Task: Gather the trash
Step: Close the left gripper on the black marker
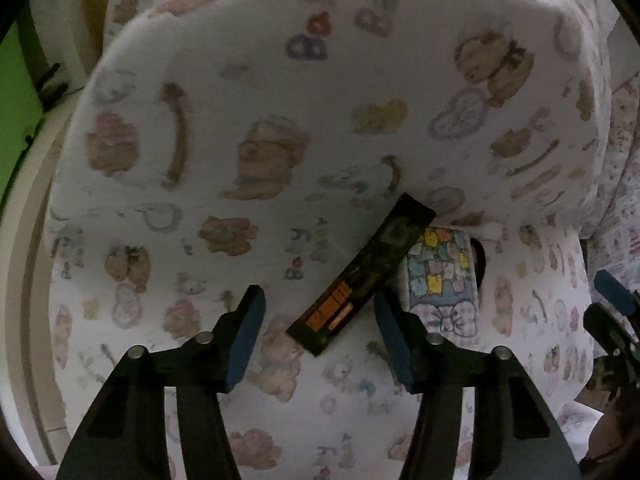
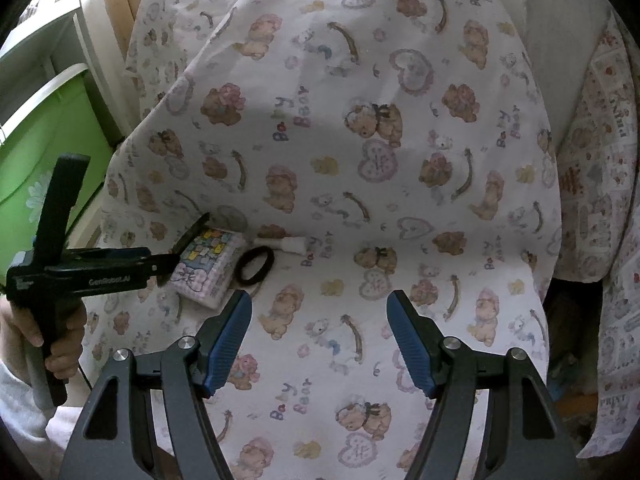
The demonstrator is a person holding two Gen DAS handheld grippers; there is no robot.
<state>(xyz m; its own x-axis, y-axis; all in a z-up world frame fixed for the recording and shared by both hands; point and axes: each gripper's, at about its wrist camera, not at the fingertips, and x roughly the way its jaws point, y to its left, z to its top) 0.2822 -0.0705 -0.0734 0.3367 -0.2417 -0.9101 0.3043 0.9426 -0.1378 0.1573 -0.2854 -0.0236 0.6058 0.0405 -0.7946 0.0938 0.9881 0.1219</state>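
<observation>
So far, nothing is seen to be collected. The dark wrapper (image 1: 362, 274) lies on the bear-print sheet (image 1: 280, 128), leaning on the tissue pack (image 1: 442, 276). The left gripper (image 1: 320, 332) is held over its near end with jaws parted and no pad touching it, so the grip is judged not yet made. In the right view, a black ring (image 2: 255, 265) and a small white scrap (image 2: 294, 245) are seen just beside the pack; both are untouched. The right gripper (image 2: 319, 342) is held wide and empty above bare sheet. No bin is clearly shown, so nearly the whole task is judged left.
</observation>
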